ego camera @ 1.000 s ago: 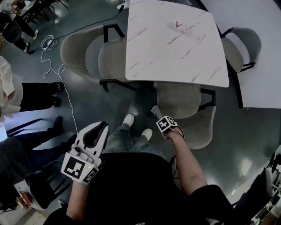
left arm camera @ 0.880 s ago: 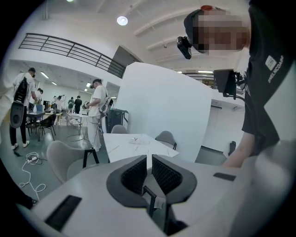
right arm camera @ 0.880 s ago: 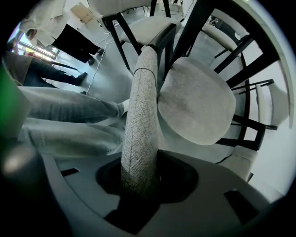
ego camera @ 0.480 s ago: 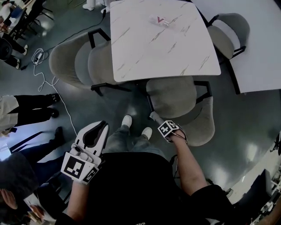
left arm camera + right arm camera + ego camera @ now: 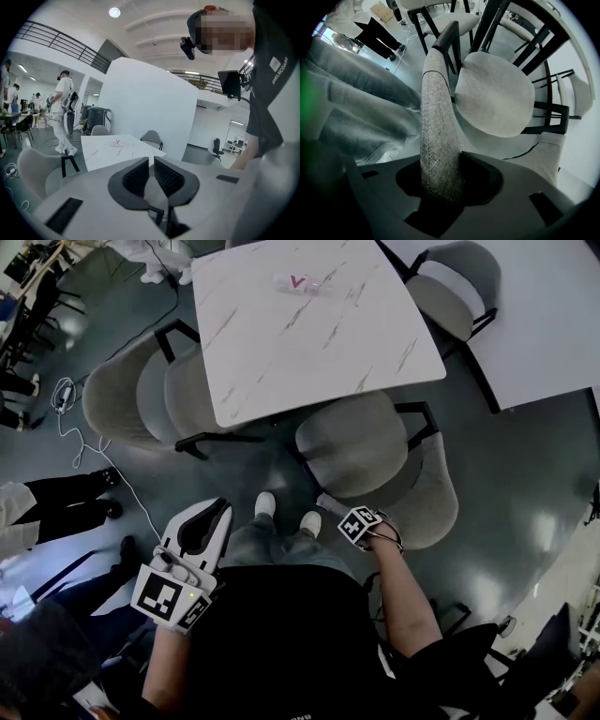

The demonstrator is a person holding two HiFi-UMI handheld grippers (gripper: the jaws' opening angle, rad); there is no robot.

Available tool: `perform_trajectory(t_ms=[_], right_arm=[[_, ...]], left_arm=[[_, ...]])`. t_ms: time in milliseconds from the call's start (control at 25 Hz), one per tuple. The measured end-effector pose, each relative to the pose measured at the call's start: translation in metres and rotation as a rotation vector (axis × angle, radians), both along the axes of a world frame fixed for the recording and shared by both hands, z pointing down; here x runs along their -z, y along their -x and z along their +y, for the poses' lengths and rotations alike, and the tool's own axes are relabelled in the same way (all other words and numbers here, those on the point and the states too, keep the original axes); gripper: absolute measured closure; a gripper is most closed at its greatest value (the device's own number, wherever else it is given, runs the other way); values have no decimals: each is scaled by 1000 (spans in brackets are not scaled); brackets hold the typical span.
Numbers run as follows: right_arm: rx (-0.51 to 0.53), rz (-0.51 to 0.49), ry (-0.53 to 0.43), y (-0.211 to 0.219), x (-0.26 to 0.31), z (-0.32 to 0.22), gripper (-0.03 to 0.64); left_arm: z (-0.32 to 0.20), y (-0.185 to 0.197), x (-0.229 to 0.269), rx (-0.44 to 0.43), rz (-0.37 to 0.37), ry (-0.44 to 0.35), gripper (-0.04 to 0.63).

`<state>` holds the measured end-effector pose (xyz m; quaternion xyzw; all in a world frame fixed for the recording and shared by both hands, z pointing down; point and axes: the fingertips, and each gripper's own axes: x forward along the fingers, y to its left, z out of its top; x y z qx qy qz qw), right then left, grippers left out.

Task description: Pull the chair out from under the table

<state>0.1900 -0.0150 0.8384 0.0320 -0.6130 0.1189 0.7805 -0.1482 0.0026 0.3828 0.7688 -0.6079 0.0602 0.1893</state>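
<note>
A grey upholstered chair (image 5: 352, 456) with a black frame stands at the near edge of the white marble-look table (image 5: 309, 324), its seat mostly out from under the top. My right gripper (image 5: 326, 502) points steeply down onto the left end of the chair's curved backrest (image 5: 436, 117). The padded backrest edge sits between its jaws (image 5: 440, 183), which are opening. The seat (image 5: 494, 93) shows beyond. My left gripper (image 5: 208, 514) hangs at my left side, away from the chair, its jaws (image 5: 151, 173) together with nothing in them.
Another grey chair (image 5: 131, 395) stands at the table's left side and one (image 5: 450, 287) at its far right corner. A second white table (image 5: 553, 306) is on the right. A cable (image 5: 84, 442) trails on the floor by a bystander's legs (image 5: 66, 498). My feet (image 5: 265, 505) are beside the chair.
The chair has slid further out from under the table toward me, with my right gripper on its backrest. My left gripper stays in the same spot in the head view.
</note>
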Motion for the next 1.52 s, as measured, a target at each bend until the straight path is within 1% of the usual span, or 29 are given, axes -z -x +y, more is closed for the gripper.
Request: perform_trajectory(t_ms=[320,720,1120,1520], right_arm=[[-37,8,16,-28,3,11,451],[-128,15,27,-62,1,31,443],[-307,20,36,-93,3,58,440],[-511,24,38,-130,0,89,434]], left_arm=[[-35,-24,0,-118,3,7,578],[-72,-59,-4,-272,10,7,578],[-102,-102,-5,-438,14,8,578],[-110,-141,-13,-581,14,23,578]])
